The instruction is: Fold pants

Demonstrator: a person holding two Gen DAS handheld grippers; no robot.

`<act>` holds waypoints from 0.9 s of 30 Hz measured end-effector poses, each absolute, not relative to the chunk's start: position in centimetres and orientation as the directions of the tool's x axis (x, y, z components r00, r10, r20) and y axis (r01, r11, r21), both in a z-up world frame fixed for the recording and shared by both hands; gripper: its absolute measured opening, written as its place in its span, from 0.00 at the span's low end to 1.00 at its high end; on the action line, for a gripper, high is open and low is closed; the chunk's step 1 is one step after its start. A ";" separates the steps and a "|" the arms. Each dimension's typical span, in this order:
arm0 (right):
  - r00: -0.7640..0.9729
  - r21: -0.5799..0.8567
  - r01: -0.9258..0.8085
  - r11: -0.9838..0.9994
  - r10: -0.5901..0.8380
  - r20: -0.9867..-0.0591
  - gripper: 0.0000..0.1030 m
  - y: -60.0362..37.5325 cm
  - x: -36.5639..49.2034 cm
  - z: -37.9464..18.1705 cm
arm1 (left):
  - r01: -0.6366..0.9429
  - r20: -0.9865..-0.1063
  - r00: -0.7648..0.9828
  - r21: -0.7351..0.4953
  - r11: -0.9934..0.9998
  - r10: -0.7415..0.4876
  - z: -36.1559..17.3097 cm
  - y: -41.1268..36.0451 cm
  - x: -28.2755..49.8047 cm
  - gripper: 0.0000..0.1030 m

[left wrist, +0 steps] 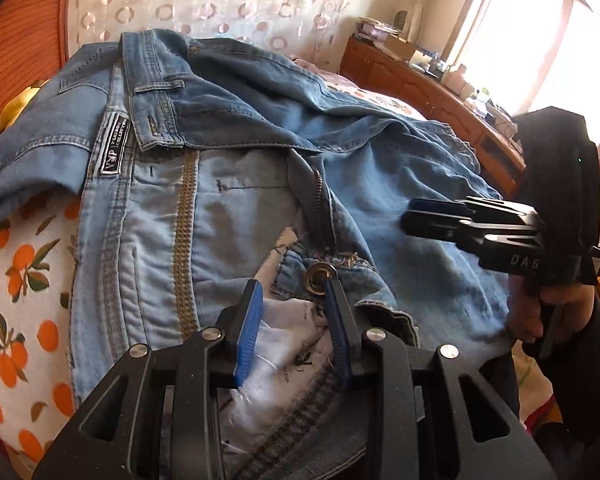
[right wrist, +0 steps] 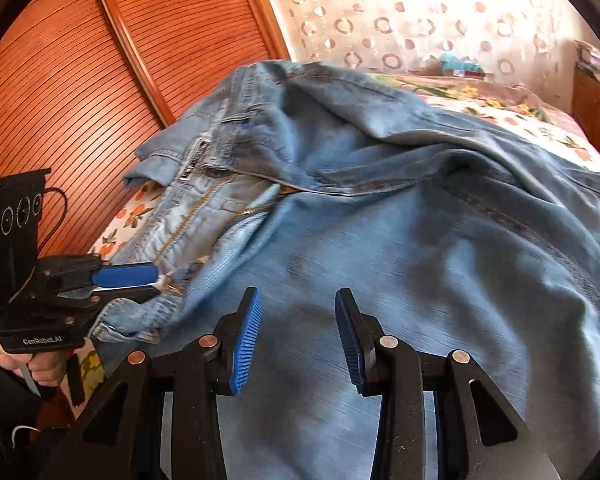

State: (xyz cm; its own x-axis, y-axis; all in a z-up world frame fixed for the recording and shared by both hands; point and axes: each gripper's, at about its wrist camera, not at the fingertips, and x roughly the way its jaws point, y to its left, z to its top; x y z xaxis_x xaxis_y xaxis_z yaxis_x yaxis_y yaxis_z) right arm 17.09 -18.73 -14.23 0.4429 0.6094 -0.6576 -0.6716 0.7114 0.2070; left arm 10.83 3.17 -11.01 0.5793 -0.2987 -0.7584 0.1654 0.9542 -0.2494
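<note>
Sunlit bedroom surroundings frame both views: a slatted orange-brown wardrobe door (right wrist: 60, 92) fills the upper left of the right wrist view, a ring-patterned curtain (left wrist: 204, 8) hangs across the top, and a bright window (left wrist: 540, 32) glares at the upper right of the left wrist view. Spread over a bed sheet (left wrist: 24, 280) printed with oranges lie the jeans (left wrist: 380, 184), light blue denim, soft and rumpled, with ridged seams, a brass zipper and a woven black label near the waistband. They lie open at the fly, waistband toward the left of both frames, and the legs seem to run away toward the upper right, so the long axis crosses the frames diagonally. The left gripper (left wrist: 294, 308) sits right at the open fly, its ribbed blue pads partly apart with the white pocket lining (left wrist: 296, 340) and the edge bearing the metal button (left wrist: 320, 274) between them; whether the pads actually pinch that cloth I cannot tell. The right gripper (right wrist: 298, 332) hovers low over a smooth flat stretch of denim in the lower middle of its view, jaws about half spread and apparently empty. Of the two, the left is nearer the waistband, the right nearer the seat and legs. Any lengthwise fold likely turns on that split.
</note>
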 end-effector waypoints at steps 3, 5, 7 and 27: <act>0.460 0.202 -0.653 0.730 0.594 -0.660 0.38 -20.2 17.0 -14.2 | 0.170 -0.761 0.578 -0.241 0.956 -0.294 -11.1 2.8 10.9 0.33; 0.468 0.205 -0.641 0.739 0.588 -0.660 0.38 -21.2 17.0 -14.1 | 0.167 -0.767 0.574 -0.235 0.957 -0.288 -11.5 2.6 11.1 0.33; 0.476 0.207 -0.632 0.747 0.585 -0.657 0.38 -22.0 16.9 -14.0 | 0.180 -0.767 0.581 -0.204 0.962 -0.271 -11.6 2.1 10.9 0.33; 0.505 0.191 -0.616 0.765 0.568 -0.650 0.38 -24.1 16.6 -14.8 | 0.219 -0.711 0.626 -0.235 0.947 -0.321 -10.3 1.6 11.9 0.08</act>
